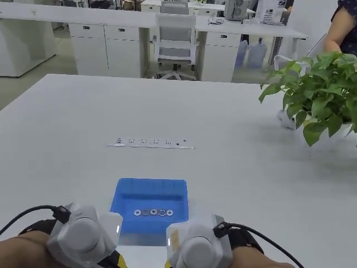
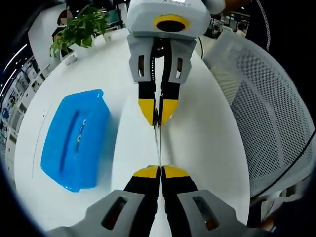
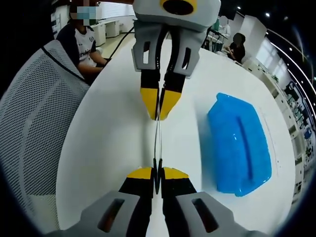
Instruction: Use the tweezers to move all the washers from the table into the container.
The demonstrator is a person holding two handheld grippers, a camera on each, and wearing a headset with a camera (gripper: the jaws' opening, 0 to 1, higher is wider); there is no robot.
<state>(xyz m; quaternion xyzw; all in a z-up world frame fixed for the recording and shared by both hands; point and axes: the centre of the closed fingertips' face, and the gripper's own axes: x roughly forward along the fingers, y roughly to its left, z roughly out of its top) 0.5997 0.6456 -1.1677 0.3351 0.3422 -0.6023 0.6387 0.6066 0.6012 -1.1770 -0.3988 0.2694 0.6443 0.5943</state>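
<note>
Left gripper (image 2: 161, 170) and right gripper (image 3: 157, 173) face each other at the near edge of the worktop (image 1: 251, 167), jaws pinched on opposite ends of the tweezers (image 2: 158, 143). Five washers (image 1: 153, 212) sit in the blue container (image 1: 125, 192) just beyond.

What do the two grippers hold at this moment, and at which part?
Both hold the tweezers: the left gripper is shut on one end, the right gripper on the opposite end. Which end is the tip cannot be told.
</note>
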